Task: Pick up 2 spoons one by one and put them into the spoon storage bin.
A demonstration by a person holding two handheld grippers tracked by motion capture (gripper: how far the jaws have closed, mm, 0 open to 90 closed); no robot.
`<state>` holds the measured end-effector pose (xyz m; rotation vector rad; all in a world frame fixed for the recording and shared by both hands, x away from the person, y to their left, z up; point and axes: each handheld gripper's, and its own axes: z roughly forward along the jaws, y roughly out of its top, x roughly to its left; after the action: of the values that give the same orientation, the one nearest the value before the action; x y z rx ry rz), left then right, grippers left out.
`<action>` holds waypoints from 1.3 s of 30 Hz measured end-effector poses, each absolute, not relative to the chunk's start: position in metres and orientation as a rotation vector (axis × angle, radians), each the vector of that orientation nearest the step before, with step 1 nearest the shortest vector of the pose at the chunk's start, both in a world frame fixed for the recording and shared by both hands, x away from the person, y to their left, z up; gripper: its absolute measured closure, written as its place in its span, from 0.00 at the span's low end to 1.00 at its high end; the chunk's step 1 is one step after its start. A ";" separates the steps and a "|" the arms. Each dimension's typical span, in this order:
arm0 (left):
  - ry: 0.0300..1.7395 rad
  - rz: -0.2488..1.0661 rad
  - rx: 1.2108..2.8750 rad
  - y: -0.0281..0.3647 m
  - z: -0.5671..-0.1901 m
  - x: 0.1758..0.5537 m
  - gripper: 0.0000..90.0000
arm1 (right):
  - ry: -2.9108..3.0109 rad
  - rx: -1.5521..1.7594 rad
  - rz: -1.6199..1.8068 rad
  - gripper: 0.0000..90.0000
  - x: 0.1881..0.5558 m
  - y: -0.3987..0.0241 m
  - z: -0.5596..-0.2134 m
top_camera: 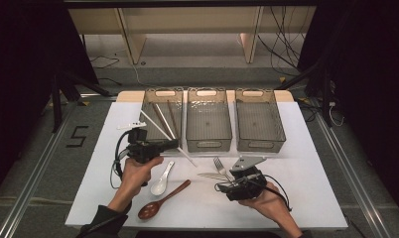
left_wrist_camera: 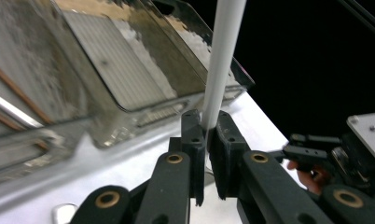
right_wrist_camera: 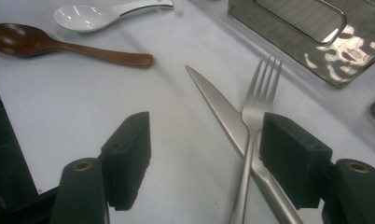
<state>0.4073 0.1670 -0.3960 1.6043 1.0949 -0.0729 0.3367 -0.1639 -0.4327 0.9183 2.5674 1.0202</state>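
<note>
My left gripper (top_camera: 176, 144) (left_wrist_camera: 206, 122) is shut on one end of a white chopstick (top_camera: 155, 125) (left_wrist_camera: 221, 56), held just in front of the left grey bin (top_camera: 160, 93). The stick slants up and back over that bin, where several other chopsticks (top_camera: 164, 119) lie. At the front right, my right gripper (top_camera: 226, 180) (right_wrist_camera: 206, 126) stands open low over the table. A metal fork (top_camera: 219, 165) (right_wrist_camera: 260, 93) lies crossed over a metal knife (top_camera: 207, 175) (right_wrist_camera: 213, 100); their handles run between the jaws close to the right pad, and neither pad presses on them.
A middle bin (top_camera: 208, 144) and a right bin (top_camera: 259, 146) stand beside the left one along the back of the white table (top_camera: 306, 188). A white ceramic spoon (top_camera: 160, 184) (right_wrist_camera: 90, 16) and a brown wooden spoon (top_camera: 155, 206) (right_wrist_camera: 31, 42) lie front left. A small white object (top_camera: 130, 125) lies beside the left bin.
</note>
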 end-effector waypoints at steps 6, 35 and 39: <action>1.113 -0.051 1.603 0.183 -0.379 0.423 0.93 | 2.554 0.941 1.019 0.36 0.336 -0.167 -0.434; 1.283 0.097 1.664 0.212 -0.349 0.493 0.93 | 2.549 0.952 1.024 0.34 0.333 -0.175 -0.434; 1.301 0.099 1.685 0.210 -0.353 0.498 0.93 | 2.545 0.950 1.023 0.35 0.333 -0.176 -0.434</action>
<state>0.4980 0.2096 -0.3534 1.6845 1.3006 0.0992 0.3332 -0.1762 -0.4341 0.9495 2.5453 1.0226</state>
